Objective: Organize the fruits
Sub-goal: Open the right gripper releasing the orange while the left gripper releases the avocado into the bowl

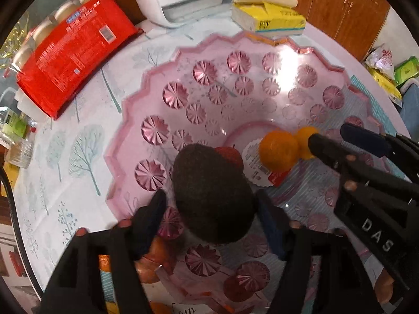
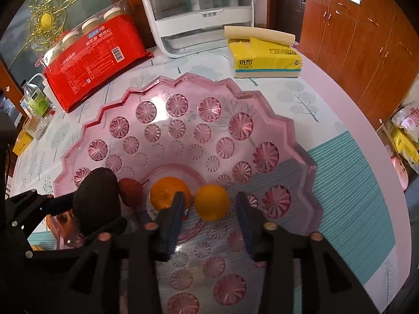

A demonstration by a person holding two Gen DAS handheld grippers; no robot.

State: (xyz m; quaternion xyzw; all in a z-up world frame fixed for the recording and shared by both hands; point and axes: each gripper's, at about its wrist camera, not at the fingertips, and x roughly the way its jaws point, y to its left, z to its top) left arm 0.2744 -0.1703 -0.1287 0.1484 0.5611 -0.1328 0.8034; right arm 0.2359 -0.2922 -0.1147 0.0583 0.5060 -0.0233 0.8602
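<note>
A pink plastic fruit bowl [image 1: 183, 99] [image 2: 183, 144] fills both views. A dark avocado [image 1: 212, 196] [image 2: 97, 201] rests on the bowl's near side between the fingers of my left gripper [image 1: 210, 210], which is open with gaps to both pads. Beside the avocado lie a small red fruit [image 1: 230, 155] [image 2: 130, 191] and a larger orange [image 1: 277, 151] [image 2: 167, 191]. A smaller orange [image 2: 212, 202] [image 1: 305, 136] sits on the bowl floor between the fingers of my right gripper [image 2: 209, 209] [image 1: 331, 136]; that gripper is open, neither pad touching it.
A red pack of paper cups [image 1: 70, 52] [image 2: 91, 57] lies at the far left, a yellow tissue pack [image 1: 269, 18] [image 2: 264, 60] and a white appliance [image 2: 199, 13] at the back. Brownish onion-like pieces [image 1: 154, 259] lie by the bowl's near rim. The table edge curves along the right.
</note>
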